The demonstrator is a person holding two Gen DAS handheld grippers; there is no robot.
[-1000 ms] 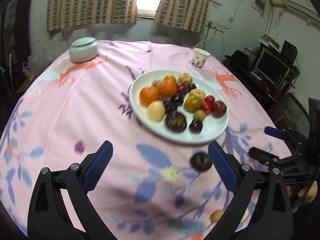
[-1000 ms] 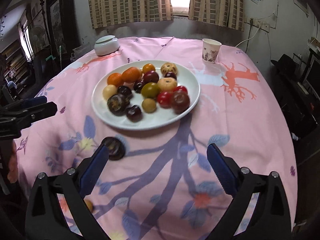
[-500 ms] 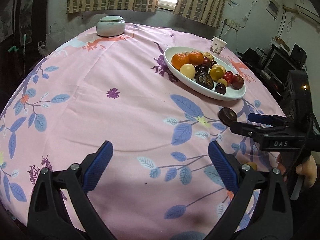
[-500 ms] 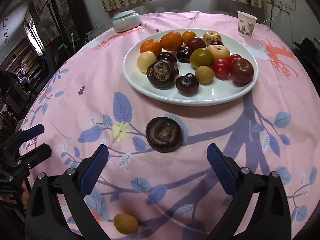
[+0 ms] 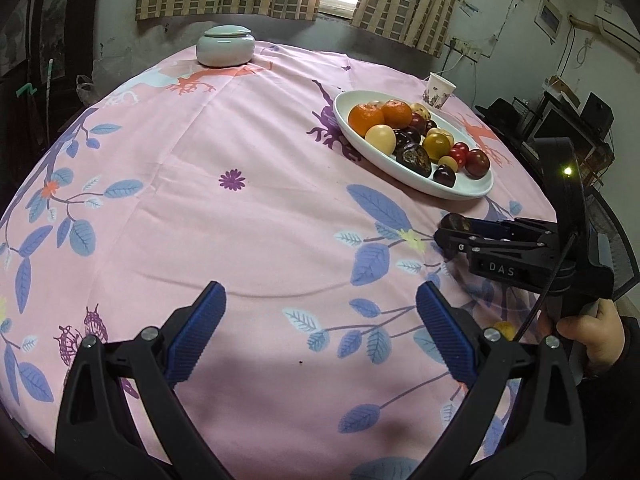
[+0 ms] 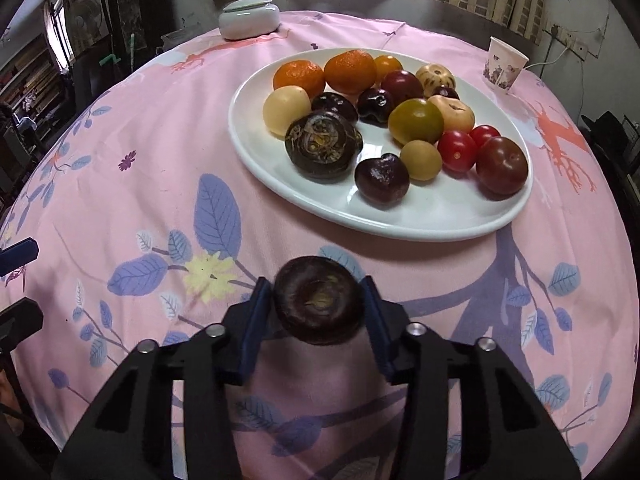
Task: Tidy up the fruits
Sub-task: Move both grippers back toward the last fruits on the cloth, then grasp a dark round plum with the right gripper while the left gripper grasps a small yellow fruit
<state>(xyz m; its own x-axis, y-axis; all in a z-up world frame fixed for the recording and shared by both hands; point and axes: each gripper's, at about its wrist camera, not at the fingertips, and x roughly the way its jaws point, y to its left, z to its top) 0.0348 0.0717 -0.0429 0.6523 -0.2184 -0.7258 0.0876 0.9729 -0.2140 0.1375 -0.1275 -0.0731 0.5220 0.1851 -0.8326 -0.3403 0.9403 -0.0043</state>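
most of the small yellow round fruit is hidden behind the left gripper's black finger arm. the dark brown round water chestnut is half covered by the right gripper. the printing on the white paper cup can't be made out.

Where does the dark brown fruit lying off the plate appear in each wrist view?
Left wrist view: dark brown fruit at mid right, at the tip of the right hand-held gripper.
Right wrist view: low centre, between that gripper's closing fingers.
Shared landmark: white plate just beyond it.
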